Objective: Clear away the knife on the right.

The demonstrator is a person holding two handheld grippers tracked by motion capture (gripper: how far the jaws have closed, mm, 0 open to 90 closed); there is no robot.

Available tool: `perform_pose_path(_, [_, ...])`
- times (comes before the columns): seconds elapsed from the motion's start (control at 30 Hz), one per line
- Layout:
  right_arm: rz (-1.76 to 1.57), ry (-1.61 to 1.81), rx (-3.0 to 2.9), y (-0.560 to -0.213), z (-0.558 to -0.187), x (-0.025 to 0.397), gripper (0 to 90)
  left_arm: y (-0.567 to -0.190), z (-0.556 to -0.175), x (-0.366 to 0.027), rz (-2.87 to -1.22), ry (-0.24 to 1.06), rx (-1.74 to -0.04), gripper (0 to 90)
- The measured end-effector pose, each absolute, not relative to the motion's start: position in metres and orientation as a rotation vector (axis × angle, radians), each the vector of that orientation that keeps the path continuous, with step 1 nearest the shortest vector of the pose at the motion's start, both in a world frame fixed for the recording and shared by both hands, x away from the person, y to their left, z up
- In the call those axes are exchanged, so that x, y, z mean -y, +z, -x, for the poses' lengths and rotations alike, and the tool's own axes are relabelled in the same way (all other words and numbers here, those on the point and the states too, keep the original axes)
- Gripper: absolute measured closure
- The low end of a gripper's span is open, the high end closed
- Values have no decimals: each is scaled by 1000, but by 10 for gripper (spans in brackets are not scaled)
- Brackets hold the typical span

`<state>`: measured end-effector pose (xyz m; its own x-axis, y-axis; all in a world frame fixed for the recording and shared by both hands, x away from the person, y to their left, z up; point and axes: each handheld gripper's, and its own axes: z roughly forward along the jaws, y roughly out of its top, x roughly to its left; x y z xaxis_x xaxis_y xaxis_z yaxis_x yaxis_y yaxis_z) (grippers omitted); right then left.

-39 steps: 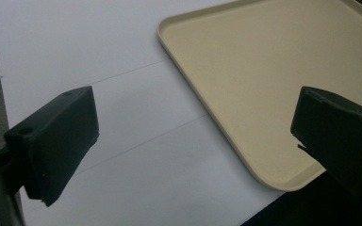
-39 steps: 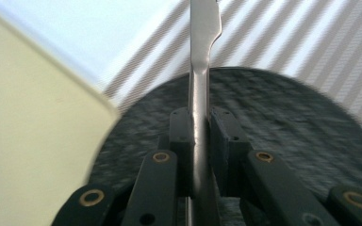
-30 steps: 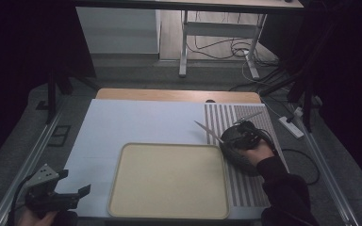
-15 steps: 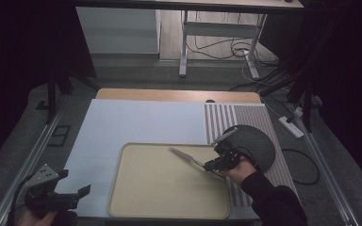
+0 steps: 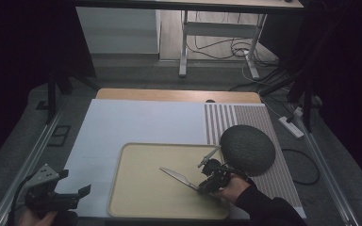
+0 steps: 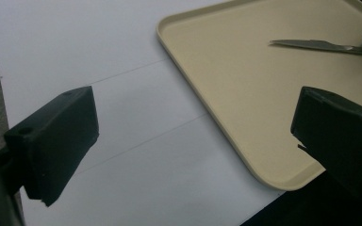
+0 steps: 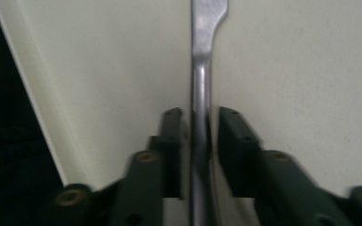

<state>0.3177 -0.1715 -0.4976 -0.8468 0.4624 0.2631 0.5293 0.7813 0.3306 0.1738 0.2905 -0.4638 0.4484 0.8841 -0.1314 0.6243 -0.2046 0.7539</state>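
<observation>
A metal knife (image 5: 176, 176) hangs just above the beige tray (image 5: 141, 193), its blade pointing left. My right gripper (image 5: 201, 186) is shut on its handle at the tray's right side. In the right gripper view the handle (image 7: 201, 70) runs straight up between the two jaws of the right gripper (image 7: 200, 117), over the tray (image 7: 287, 70). My left gripper (image 5: 73, 183) stands open at the near left corner of the table with nothing between its jaws. The left gripper (image 6: 193, 117) looks across white sheet at the tray's corner (image 6: 226, 94) and the knife blade (image 6: 316, 44).
A dark grey round dome (image 5: 247, 148) lies on a striped mat (image 5: 283, 183) to the right of the tray. A white sheet (image 5: 136, 122) covers the left and middle of the table. Metal rails run along both table sides.
My right gripper has carried the knife from over the striped mat leftward and nearer, to above the tray. The dome stays on the mat. The left gripper has not moved.
</observation>
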Motion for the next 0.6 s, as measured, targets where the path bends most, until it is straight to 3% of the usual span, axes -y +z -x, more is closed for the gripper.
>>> perform_pose_path(0.07, [764,-630,2822,-493,-321,169,714,-464,-174,-290,-1930,430,-1266,20])
perform_pose_path(0.17, [669,-675,2877,-487,-324,159,887,-464,-174,-289,-1935,431,-1265,20])
perform_pose_path(0.2, [645,-683,2880,-485,-325,153,900,-464,-174,-290,-1934,431,-1265,20])
perform_pose_path(0.6, [366,-626,3002,-507,-330,79,900,-464,-174,-290,-1931,431,-1261,20])
